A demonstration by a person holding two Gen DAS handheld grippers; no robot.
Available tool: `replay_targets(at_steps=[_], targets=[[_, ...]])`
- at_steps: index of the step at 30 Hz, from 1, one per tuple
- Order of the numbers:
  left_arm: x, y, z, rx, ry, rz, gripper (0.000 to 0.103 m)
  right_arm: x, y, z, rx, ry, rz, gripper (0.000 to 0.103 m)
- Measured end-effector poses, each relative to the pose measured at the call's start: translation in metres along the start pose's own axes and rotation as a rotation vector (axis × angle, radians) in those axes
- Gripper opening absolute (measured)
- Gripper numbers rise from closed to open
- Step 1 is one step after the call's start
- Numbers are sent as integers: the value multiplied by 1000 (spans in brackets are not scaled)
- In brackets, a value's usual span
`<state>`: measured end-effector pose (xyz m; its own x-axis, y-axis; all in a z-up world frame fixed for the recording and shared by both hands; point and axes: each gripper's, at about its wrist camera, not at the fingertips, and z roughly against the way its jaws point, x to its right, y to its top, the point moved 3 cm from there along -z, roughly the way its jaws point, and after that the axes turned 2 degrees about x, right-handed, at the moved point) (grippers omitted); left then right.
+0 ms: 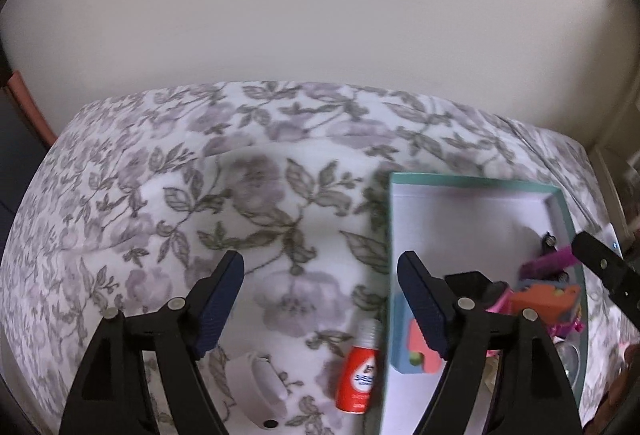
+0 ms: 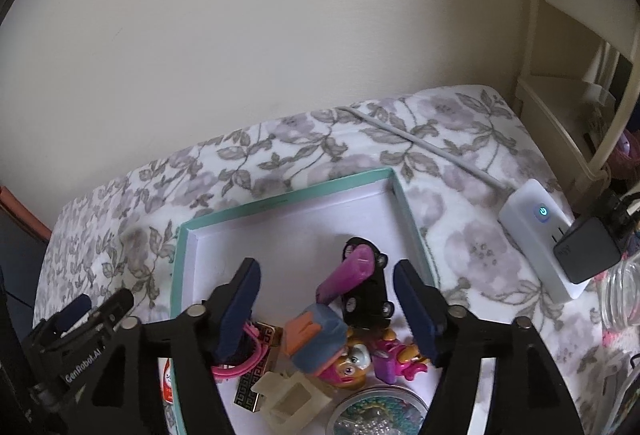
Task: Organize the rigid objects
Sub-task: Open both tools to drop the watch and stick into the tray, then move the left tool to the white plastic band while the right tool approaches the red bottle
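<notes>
floral bedspread (image 1: 168, 195) fills most of the left wrist view. the left claw (image 1: 320, 301) is seen spread wide with nothing between its pads, hanging over the fabric just left of a teal-rimmed box (image 1: 472, 181). a red tube (image 1: 357, 381) is lying on the bedspread right against the box's left wall, and a white gadget (image 1: 260, 391) is parked beside it. inside the box an orange-and-blue block (image 1: 416, 353) can be made out.

from the right wrist view, the right claw (image 2: 326, 305) is also held wide apart, empty, over the box (image 2: 288, 199). below it a black toy car (image 2: 366, 299) is seen with a pink piece (image 2: 348, 271) leaning across it, plus a puppy figure (image 2: 352, 359), a pink hair tie (image 2: 240, 367) and a bead tin (image 2: 376, 411). a white power strip (image 2: 532, 231) is sitting on the bed, right of the box.
</notes>
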<state>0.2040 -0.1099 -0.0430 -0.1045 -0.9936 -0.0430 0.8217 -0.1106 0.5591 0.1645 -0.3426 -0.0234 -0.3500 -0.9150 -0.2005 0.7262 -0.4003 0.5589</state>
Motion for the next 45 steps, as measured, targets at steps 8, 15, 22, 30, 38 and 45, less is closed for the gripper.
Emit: replay_targets(at_steps=[8, 15, 22, 30, 38, 45], targets=[[-24, 1, -9, -32, 49, 99, 80, -8, -1, -3, -1, 22, 9, 89], [-47, 2, -16, -62, 74, 182, 80, -13, -2, -4, 0, 28, 21, 101], [-63, 4, -18, -60, 92, 240, 100, -29, -4, -6, -4, 49, 64, 103], [-68, 5, -19, -68, 96, 250, 100, -48, -9, -9, -16, 50, 126, 103], [-68, 4, -21, -92, 91, 247, 100, -58, -11, -7, -21, 49, 160, 103], [-74, 3, -25, -131, 94, 250, 100, -80, -8, 15, 26, 95, 207, 103]])
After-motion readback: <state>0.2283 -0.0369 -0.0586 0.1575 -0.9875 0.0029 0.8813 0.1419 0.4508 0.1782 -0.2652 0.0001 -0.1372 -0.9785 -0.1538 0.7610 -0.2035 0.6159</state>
